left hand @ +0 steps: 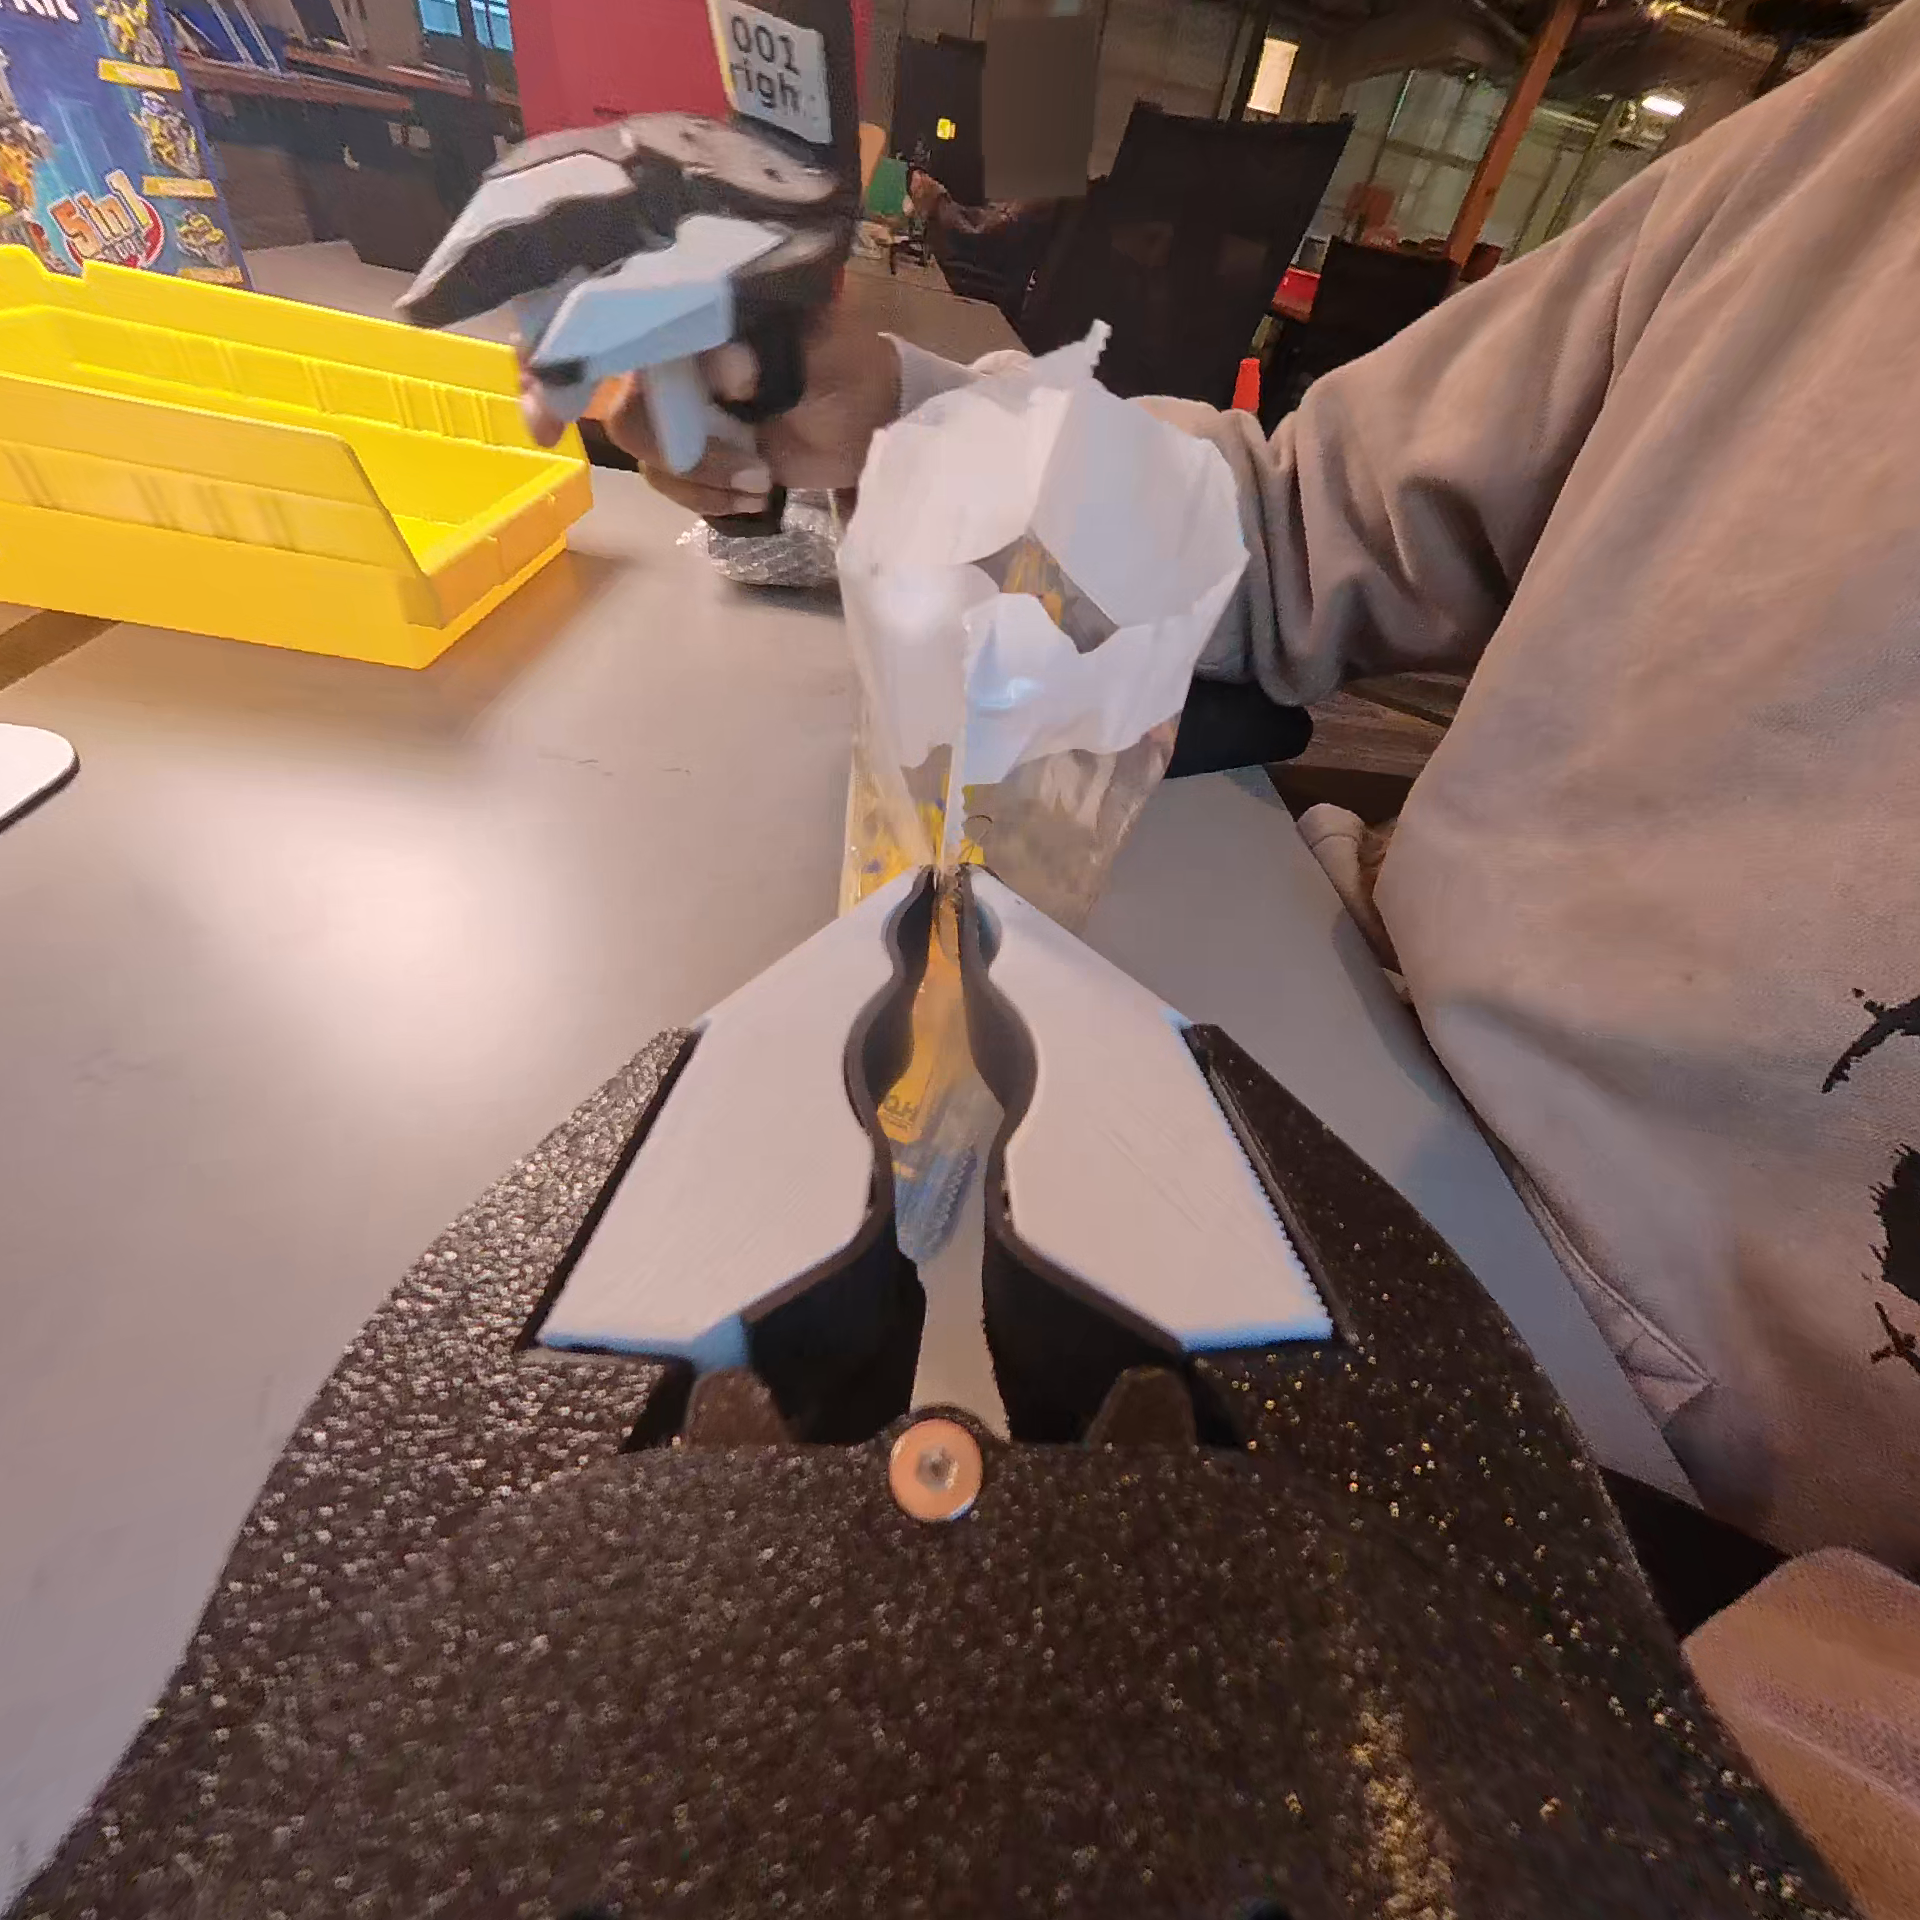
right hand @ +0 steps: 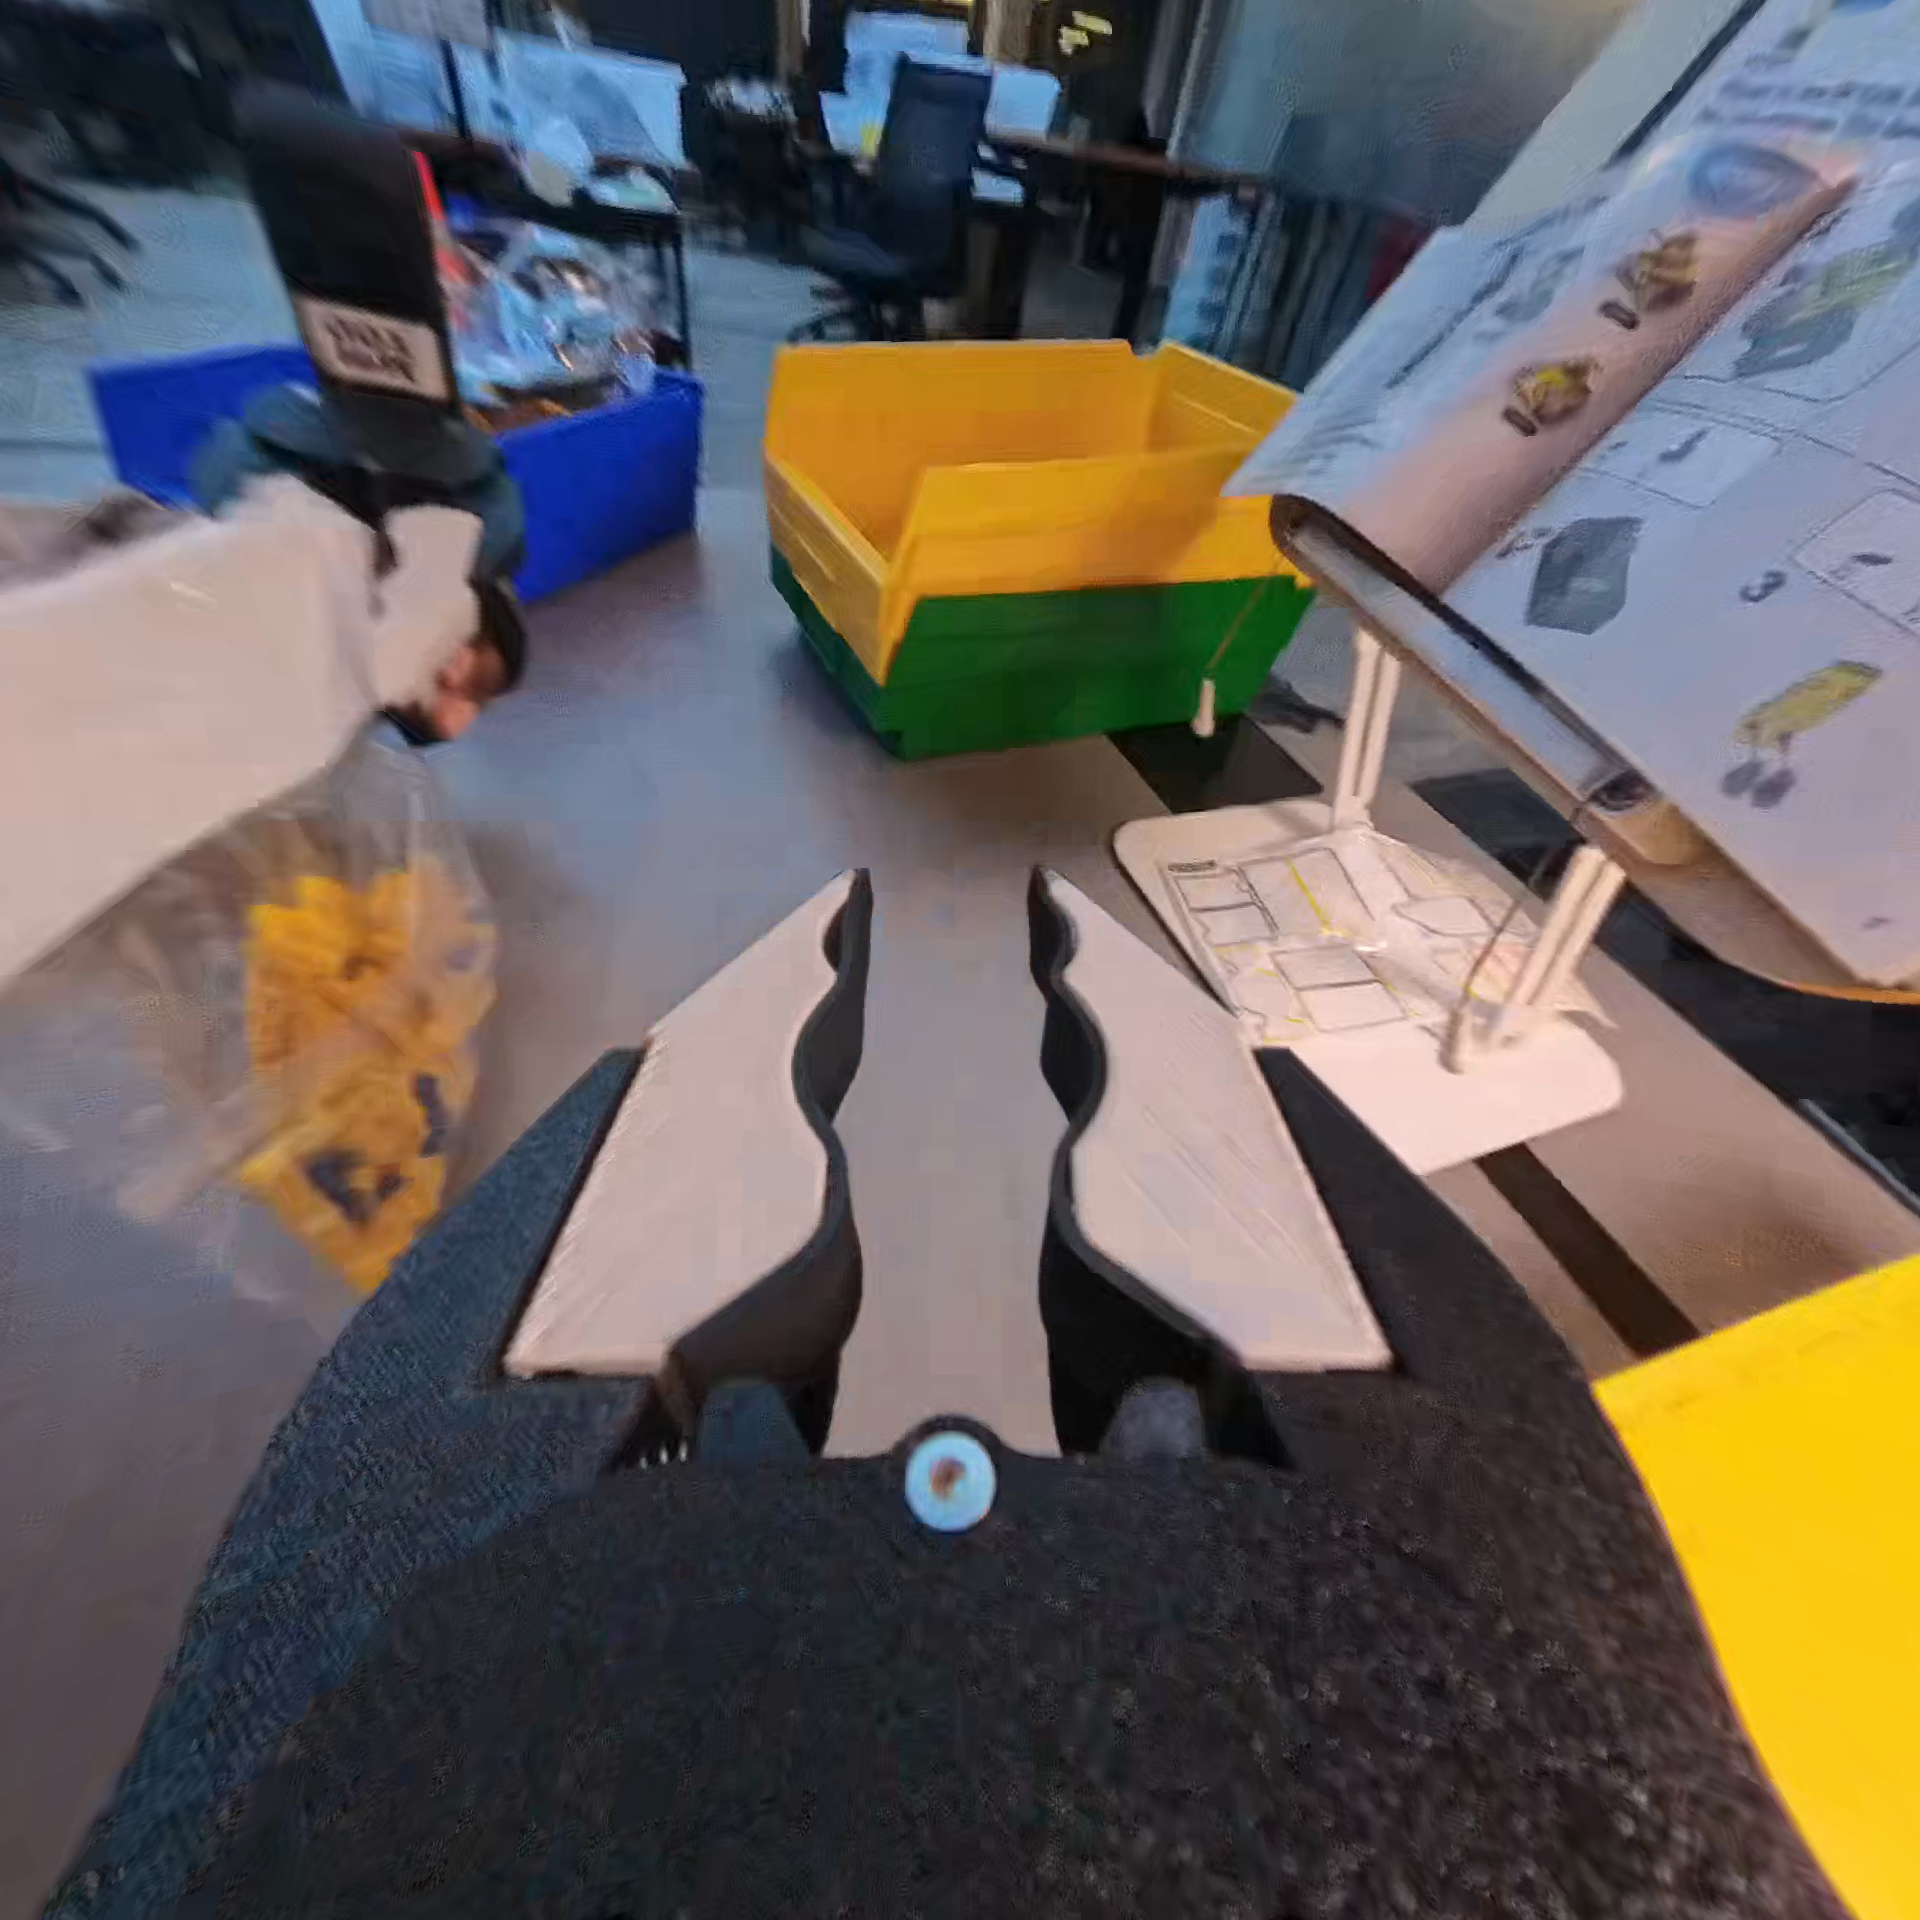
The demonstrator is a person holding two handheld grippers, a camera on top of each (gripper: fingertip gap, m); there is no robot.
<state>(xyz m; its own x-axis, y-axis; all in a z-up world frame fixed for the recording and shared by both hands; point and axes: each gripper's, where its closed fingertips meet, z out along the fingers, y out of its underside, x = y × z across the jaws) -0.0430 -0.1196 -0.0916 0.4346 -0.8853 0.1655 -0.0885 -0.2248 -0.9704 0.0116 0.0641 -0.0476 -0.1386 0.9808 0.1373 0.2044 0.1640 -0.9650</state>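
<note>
While clamped on the neck of a clear plastic bag, left gripper held above a grey tabletop, jaws closed tight on the film. Bag partly filled with small yellow pieces, white torn top standing ahead of the fingertips. Ahead and to the left: yellow bin on the same surface, printed blue box behind it; lettering on the box noted, not transcribed. Farther ahead: dim workshop room with dark chairs.

Right gripper empty, jaws moderately parted over bare tabletop. Ahead: yellow bin nested in a green bin. Ahead-left: blue bin and the bag, blurred. To the right: white stand carrying an open instruction booklet, printed diagrams too blurred to read. Label on each gripper body present.
</note>
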